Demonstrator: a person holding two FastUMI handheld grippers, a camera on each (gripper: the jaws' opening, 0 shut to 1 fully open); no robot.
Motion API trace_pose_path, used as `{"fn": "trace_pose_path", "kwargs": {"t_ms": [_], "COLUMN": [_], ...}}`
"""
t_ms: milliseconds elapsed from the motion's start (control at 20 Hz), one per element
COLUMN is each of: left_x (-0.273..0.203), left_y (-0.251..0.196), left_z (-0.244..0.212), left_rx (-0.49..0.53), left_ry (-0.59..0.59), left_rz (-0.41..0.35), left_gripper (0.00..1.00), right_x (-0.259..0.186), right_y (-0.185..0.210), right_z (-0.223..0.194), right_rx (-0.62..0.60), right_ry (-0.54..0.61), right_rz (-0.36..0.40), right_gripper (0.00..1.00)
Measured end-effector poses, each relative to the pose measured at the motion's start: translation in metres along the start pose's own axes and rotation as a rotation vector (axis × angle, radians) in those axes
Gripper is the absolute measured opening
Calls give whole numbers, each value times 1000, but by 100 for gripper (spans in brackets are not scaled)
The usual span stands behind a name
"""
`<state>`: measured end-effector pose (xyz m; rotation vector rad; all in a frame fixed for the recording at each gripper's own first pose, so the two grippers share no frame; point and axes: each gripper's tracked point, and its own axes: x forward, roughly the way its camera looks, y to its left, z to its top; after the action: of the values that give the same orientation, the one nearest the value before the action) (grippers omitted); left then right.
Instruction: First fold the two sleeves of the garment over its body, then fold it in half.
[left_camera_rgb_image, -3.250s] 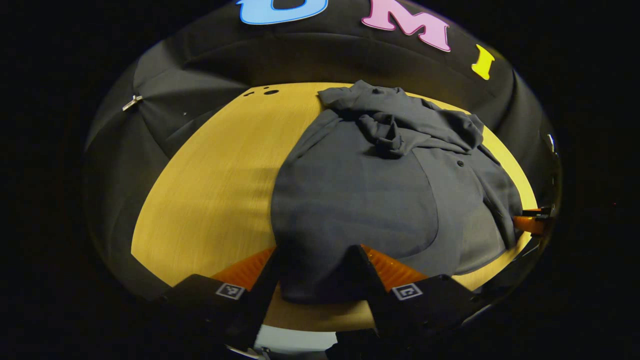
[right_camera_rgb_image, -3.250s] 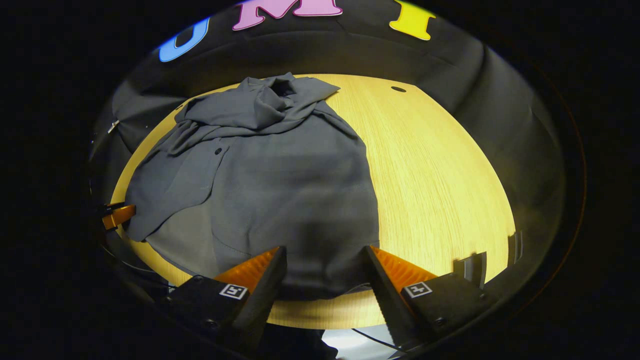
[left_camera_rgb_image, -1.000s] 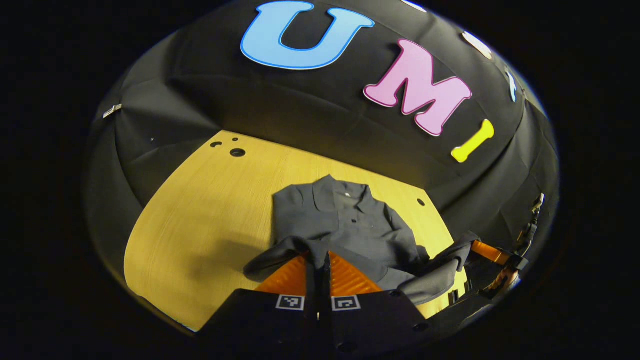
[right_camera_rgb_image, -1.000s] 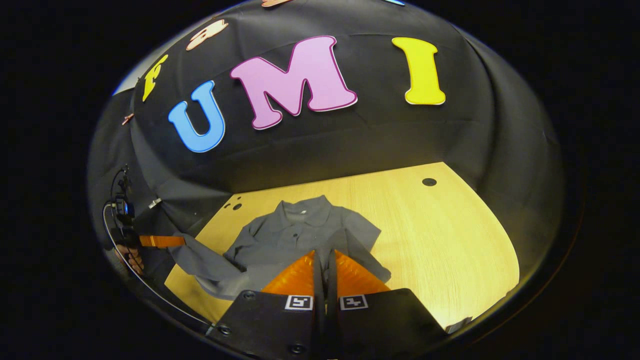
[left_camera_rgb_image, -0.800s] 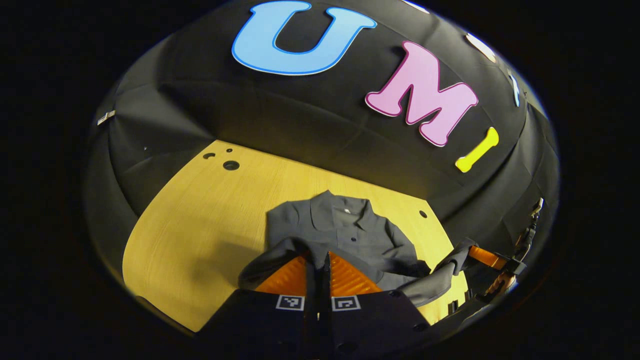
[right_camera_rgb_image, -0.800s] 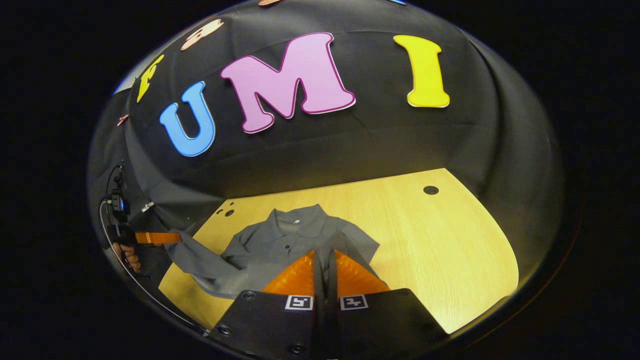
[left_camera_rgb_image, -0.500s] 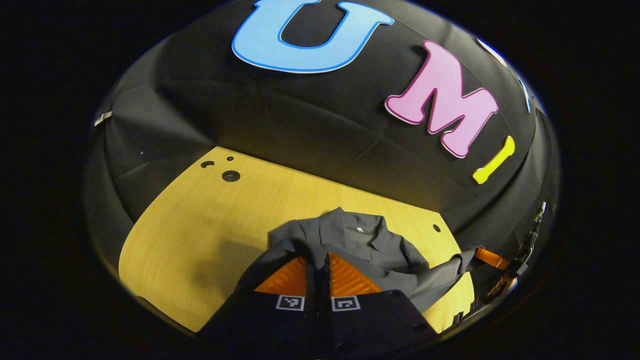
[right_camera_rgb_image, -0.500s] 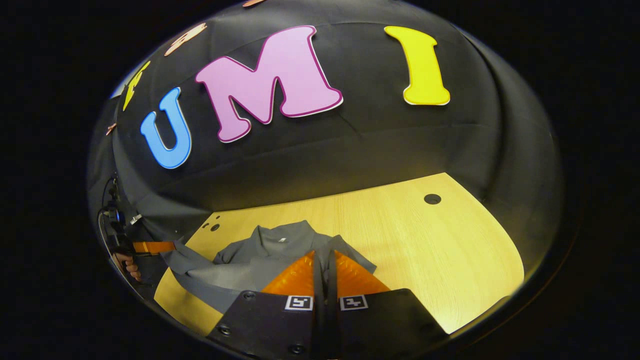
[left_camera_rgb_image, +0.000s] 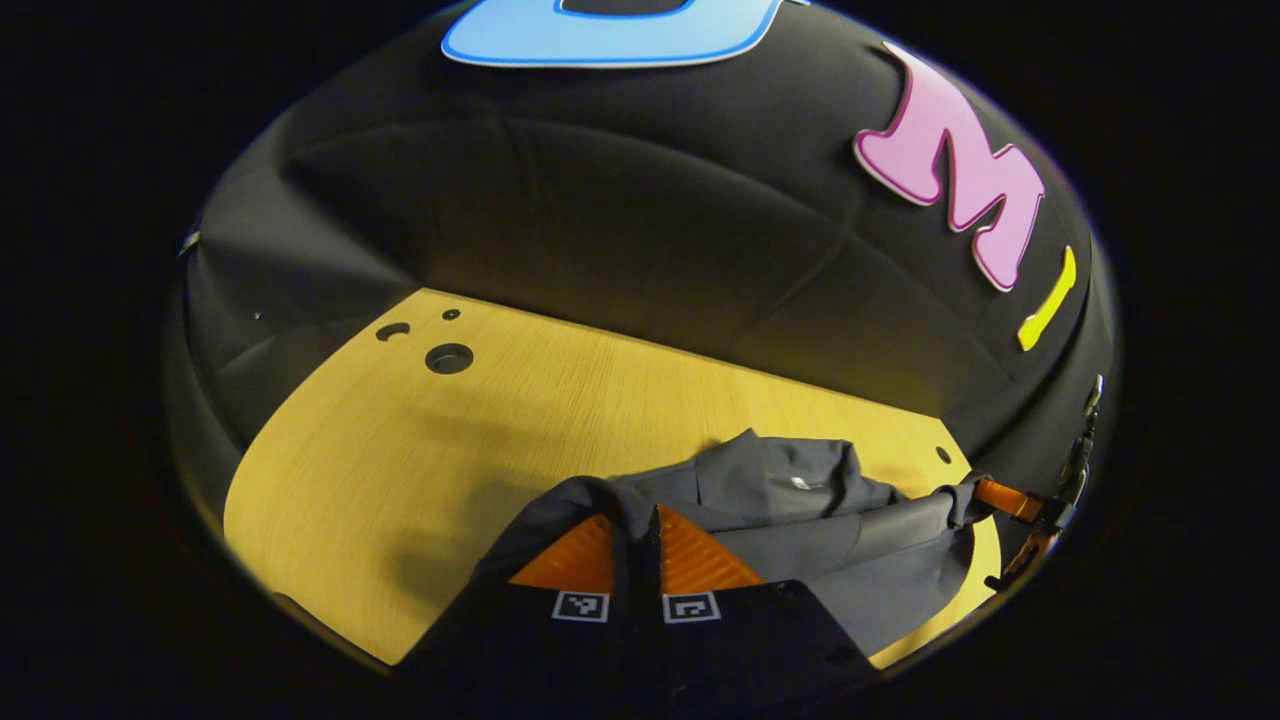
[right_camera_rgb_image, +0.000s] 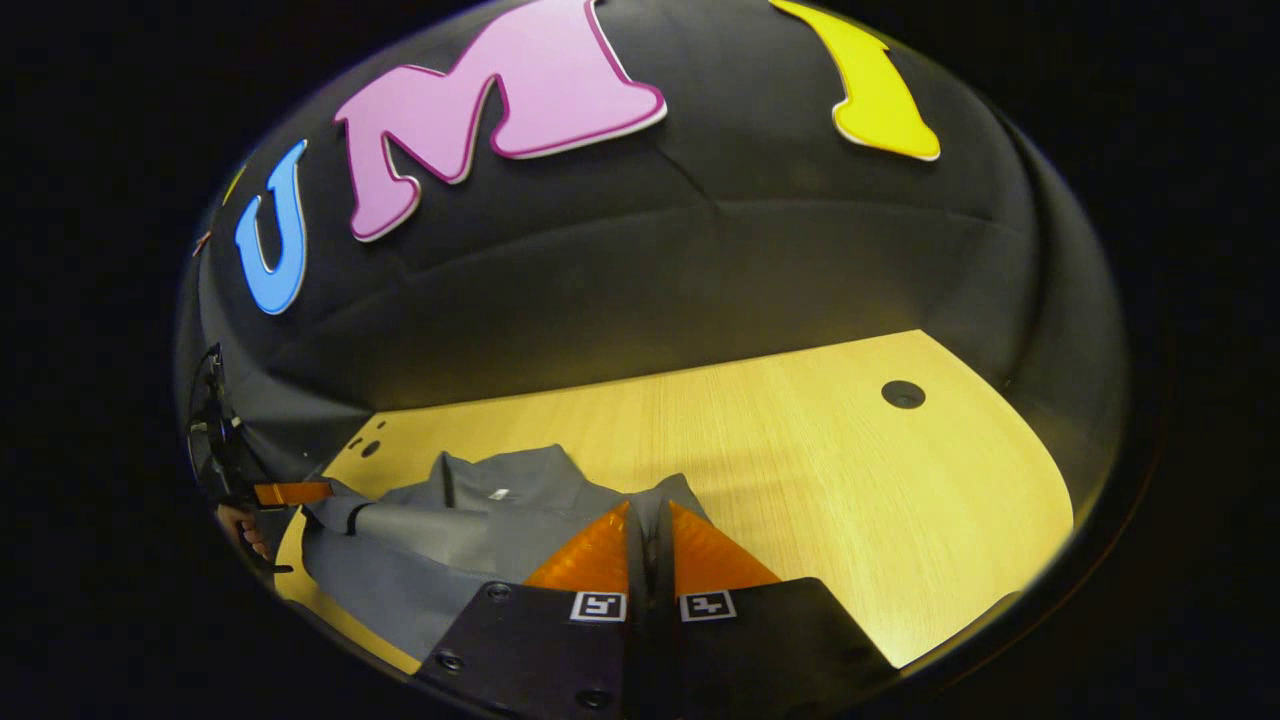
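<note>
Left gripper view: no writing can be read; a small pale tag inside the collar of the grey garment (left_camera_rgb_image: 790, 500) is too small to make out. The left tongs (left_camera_rgb_image: 648, 525) are pressed together, pinching the garment's hem, with cloth bunched over their tips. The garment lies on the wooden tabletop (left_camera_rgb_image: 420, 450), its collar on the far side of the hem. To the right of the garment the right tongs (left_camera_rgb_image: 985, 492) hold the hem's other corner, and the cloth stretches in a band between the two. Three round holes (left_camera_rgb_image: 448, 357) sit in the tabletop well to the left of and beyond the garment. Compared with half a second ago, the lifted hem has travelled toward the collar and now hides the buttons and chest.

Right gripper view: the tag at the collar is again unreadable. The right tongs (right_camera_rgb_image: 650, 530) are closed on the garment (right_camera_rgb_image: 470, 520) at the hem. To the garment's left, the left tongs (right_camera_rgb_image: 300, 492) grip the other corner, a hand (right_camera_rgb_image: 240, 530) just behind them. One round hole (right_camera_rgb_image: 902, 394) lies well to the right of the garment. More of the front is covered than before.
</note>
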<state>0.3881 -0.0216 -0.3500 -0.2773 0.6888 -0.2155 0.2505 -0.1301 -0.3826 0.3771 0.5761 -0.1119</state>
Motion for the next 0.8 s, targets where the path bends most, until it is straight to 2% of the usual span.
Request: {"fn": "trace_pose_path", "kwargs": {"t_ms": [300,450,650,700,750,800], "left_x": [40,49,51,49,45,42], "left_y": [15,17,18,20,22,23], "left_z": [-24,-36,-37,-36,-32,-30], "left_rx": [41,45,46,58,81,107], "left_ry": [54,82,62,54,41,34], "left_rz": [68,81,102,126,148,169], "left_gripper": [5,5,6,10,10,19], "right_x": [41,49,49,48,45,42], "right_y": [-13,-16,-18,-19,-21,-24], "right_z": [-41,-52,-56,-56,-56,-57], "right_rx": [-11,-11,-3,-4,-9,-21], "right_ry": [74,101,120,121,132,142], "right_rz": [-32,-48,-66,-78,-97,-111], "right_gripper": [5,5,6,11,26,44]}}
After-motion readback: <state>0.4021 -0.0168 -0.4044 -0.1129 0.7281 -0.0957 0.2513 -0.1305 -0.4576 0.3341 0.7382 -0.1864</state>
